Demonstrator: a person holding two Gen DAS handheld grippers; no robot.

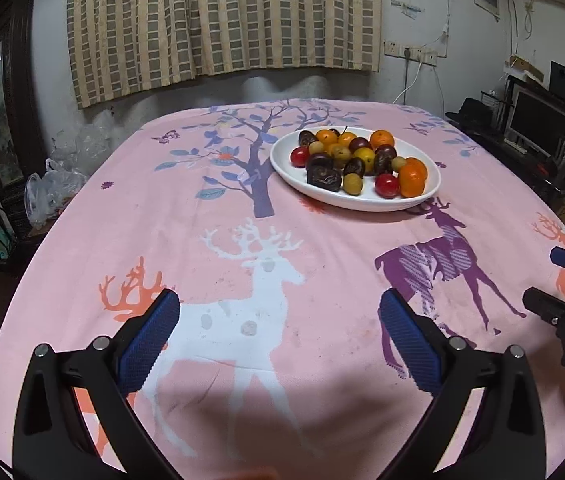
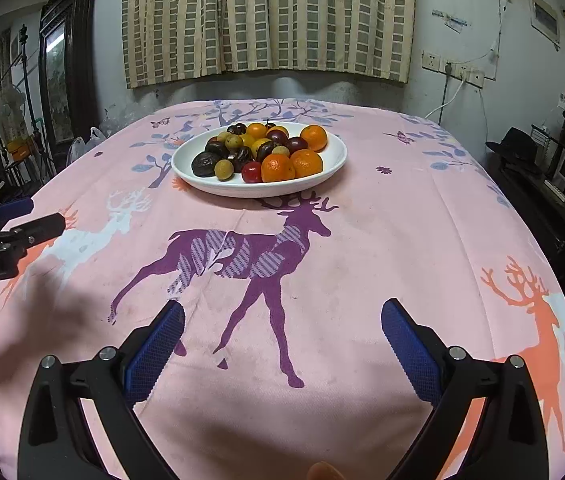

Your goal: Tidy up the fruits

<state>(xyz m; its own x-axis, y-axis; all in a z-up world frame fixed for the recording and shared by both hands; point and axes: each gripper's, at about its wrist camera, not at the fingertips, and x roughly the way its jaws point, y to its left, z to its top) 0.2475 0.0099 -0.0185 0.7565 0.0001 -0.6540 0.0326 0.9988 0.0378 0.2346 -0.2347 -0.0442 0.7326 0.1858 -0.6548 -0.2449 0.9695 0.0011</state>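
Note:
A white oval plate (image 1: 302,184) (image 2: 334,156) stands at the far middle of the table, piled with mixed fruit: orange tangerines (image 1: 412,178) (image 2: 278,168), red cherry tomatoes (image 1: 387,185) (image 2: 252,172), dark wrinkled fruits (image 1: 324,178) (image 2: 203,164) and small yellow-green round fruits (image 1: 353,183) (image 2: 224,169). My left gripper (image 1: 280,312) is open and empty, low over the near part of the table. My right gripper (image 2: 282,320) is open and empty, likewise near. Each gripper shows at the edge of the other's view (image 1: 562,284) (image 2: 30,216).
The table wears a pink cloth (image 1: 322,280) (image 2: 382,240) printed with deer and trees. Plastic bags (image 1: 54,192) lie off its left edge. A shelf with a monitor (image 1: 538,124) stands at the right. A striped curtain (image 2: 266,16) hangs behind.

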